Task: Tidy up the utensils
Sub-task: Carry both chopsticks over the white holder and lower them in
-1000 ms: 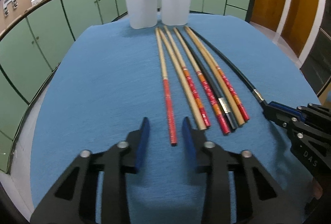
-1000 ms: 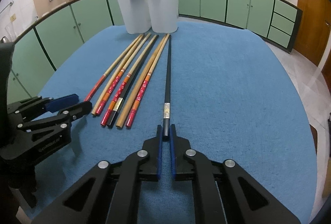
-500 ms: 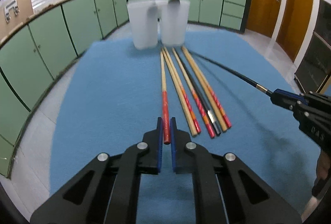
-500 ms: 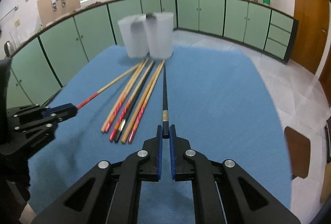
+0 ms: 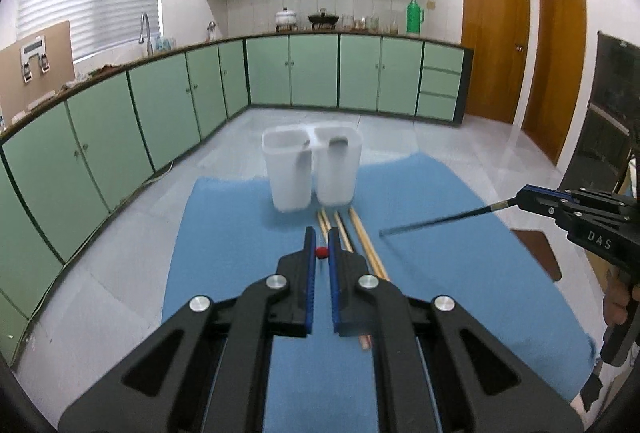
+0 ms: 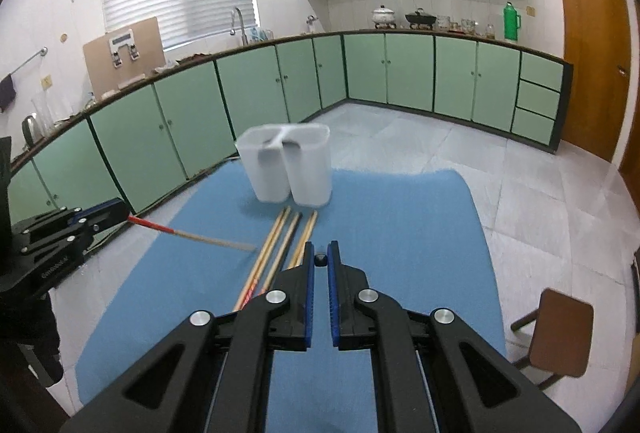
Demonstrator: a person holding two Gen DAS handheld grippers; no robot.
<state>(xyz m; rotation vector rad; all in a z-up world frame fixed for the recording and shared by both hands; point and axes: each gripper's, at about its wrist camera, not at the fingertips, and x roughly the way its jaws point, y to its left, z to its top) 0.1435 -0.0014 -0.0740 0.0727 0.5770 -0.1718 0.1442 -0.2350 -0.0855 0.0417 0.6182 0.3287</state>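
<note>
As seen from the left wrist: the left claw [image 5: 322, 246] is clamped on the red end of a red-tipped chopstick [image 5: 321, 252], which shows end-on between the blue pads.
Holder, left view: a white two-cup holder [image 5: 312, 169] stands at the far edge of the blue cloth [image 5: 224, 245] on the counter; each cup has something dark inside, too blurred to name.
Other claw, left view: the right claw [image 5: 520, 197] sits off to the right, pinching a black chopstick [image 5: 440, 221] that slants down toward the cloth, its tip in the air.
As seen from the right wrist: the right claw is closed narrow on the black chopstick, seen only as a dark butt between the pads.
Other claw, right view: the left claw [image 6: 120, 211] holds its red-tipped chopstick [image 6: 192, 235] out over the cloth, angled toward the middle.
Left on the cloth: the remaining chopsticks [image 6: 280, 245], wooden shafts with red ends, lie side by side just in front of the holder [image 6: 286, 163].
Progress: early by my reading; two sticks are picked up but neither is in a cup yet, and the rest still wait on the cloth.
</note>
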